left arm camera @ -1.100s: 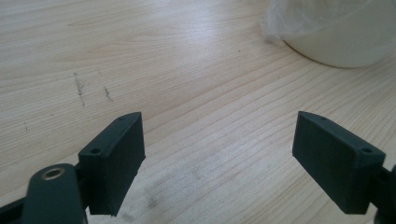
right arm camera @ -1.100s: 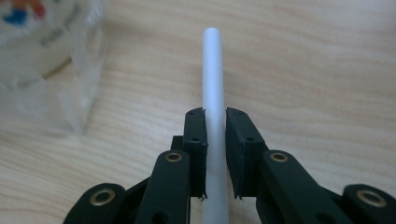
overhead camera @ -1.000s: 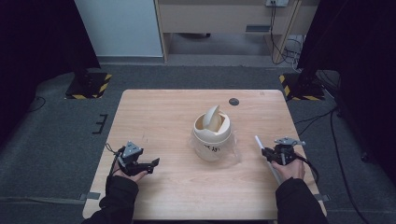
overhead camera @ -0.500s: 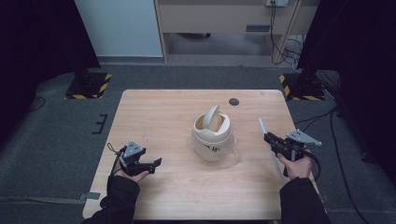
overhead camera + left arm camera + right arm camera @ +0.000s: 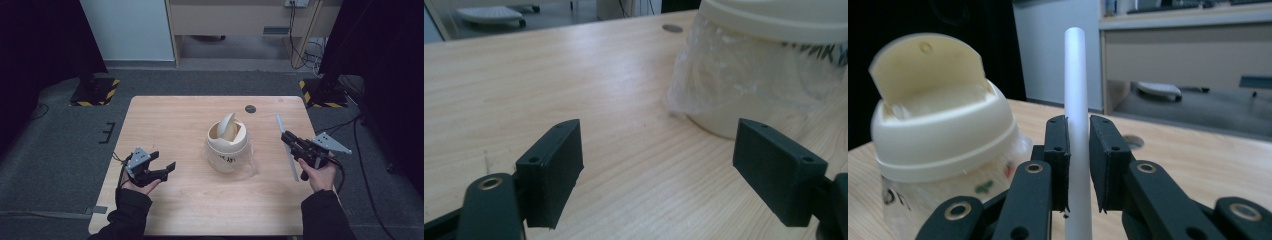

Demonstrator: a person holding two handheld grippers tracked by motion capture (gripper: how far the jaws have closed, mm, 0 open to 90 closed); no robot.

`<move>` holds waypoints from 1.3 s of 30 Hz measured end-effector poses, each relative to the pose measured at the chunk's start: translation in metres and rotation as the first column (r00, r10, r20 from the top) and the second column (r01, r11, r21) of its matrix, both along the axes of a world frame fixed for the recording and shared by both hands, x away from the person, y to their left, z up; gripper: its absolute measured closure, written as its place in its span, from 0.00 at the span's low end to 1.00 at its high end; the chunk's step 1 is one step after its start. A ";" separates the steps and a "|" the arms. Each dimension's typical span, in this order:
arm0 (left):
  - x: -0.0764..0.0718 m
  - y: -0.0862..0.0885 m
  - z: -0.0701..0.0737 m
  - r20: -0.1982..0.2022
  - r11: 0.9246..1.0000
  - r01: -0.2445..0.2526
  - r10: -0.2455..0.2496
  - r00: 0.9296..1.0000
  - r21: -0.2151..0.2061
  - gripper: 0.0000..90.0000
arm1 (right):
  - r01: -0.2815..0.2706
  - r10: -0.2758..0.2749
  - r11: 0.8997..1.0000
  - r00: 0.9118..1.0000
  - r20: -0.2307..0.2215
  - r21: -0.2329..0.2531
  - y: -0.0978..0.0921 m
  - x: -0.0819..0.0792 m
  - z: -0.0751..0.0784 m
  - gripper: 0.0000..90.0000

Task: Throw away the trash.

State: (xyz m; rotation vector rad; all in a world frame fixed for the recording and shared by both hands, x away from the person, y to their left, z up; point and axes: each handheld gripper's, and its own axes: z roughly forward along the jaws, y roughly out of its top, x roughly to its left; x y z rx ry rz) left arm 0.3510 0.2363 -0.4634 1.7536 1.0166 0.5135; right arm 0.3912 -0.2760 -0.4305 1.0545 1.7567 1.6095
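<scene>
Now lifted off the desk point(image 5: 190, 125) — white tube point(image 5: 1077, 125) clamped in right gripper point(image 5: 294, 142) jaws, swung toward bin point(image 5: 227, 145); left gripper point(image 5: 674, 165) jaws wide, idle.

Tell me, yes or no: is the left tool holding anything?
No. The left tool stands wide open over bare table, beside the cream swing-lid bin.

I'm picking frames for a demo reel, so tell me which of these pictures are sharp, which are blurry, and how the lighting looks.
High view: evenly lit table, dark surroundings, sharp bin. Left gripper view: the open left gripper is fairly crisp, the bin soft, mild sheen on its plastic liner. Right gripper view: the right gripper and the white stick it clamps are clear, the background blurred.
</scene>
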 end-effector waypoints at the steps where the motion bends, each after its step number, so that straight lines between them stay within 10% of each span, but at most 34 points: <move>1: 0.000 0.000 0.003 0.009 1.000 -0.005 0.005 1.000 -0.010 0.23 | -0.009 0.009 1.000 1.000 0.009 -0.002 0.001 0.000 0.003 0.88; 22: 0.008 -0.007 0.052 0.124 0.989 -0.023 0.041 0.991 -0.146 0.38 | -0.197 0.189 0.979 0.971 0.144 0.045 0.053 -0.009 0.059 0.88; 39: 0.012 -0.046 0.074 0.172 0.976 0.068 -0.032 0.985 -0.207 0.44 | -0.303 0.297 0.952 0.948 0.114 0.035 0.089 -0.019 0.044 0.88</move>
